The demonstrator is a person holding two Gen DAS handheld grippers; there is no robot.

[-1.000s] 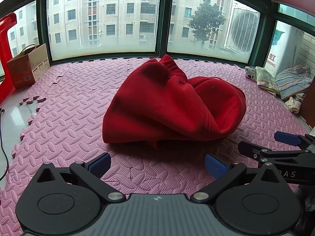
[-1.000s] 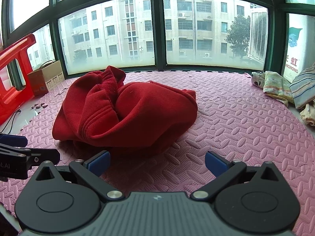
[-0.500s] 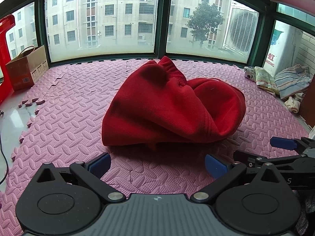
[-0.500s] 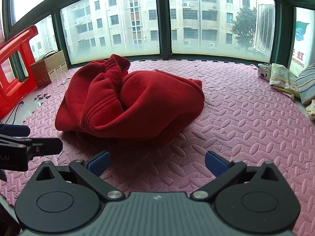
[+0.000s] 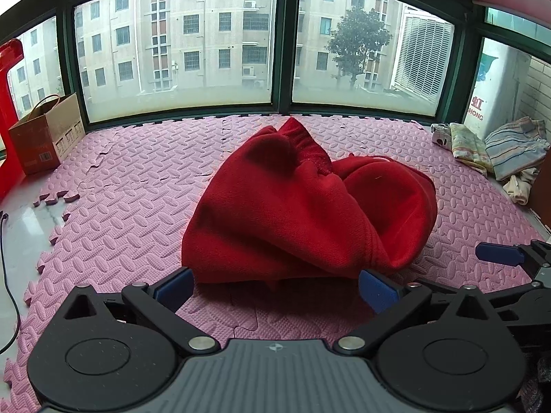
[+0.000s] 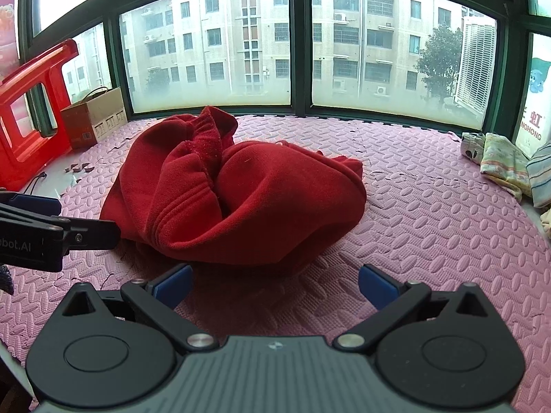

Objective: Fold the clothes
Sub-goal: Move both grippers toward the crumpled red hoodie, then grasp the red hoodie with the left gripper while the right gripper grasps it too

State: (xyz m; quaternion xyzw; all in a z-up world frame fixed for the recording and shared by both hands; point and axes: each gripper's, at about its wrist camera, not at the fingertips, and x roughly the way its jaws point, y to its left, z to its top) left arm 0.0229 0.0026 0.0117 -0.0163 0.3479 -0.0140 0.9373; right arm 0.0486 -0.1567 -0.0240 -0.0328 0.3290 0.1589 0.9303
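The red garment (image 5: 303, 206) lies in a crumpled heap on the pink foam mat (image 5: 131, 199), directly in front of both claws. The left claw (image 5: 275, 284) is released, its blue fingers spread wide, and the near edge of the heap sits just beyond them, almost between the tips. The right claw (image 6: 273, 284) is also released and empty; the heap is ahead of it and a little to its left, with some bare mat between. So I judge the left claw is the nearer one. The heap is longer from side to side than from front to back, and a ribbed hem stands up at its top, toward the window (image 6: 213, 41).

The mat is made of interlocking tiles and covers a wide ledge under a curved window. A cardboard box (image 5: 44, 137) and a red plastic stool (image 6: 31, 117) stand at the left. Other clothes (image 5: 489, 148) lie in a pile at the far right, well apart from the red one.
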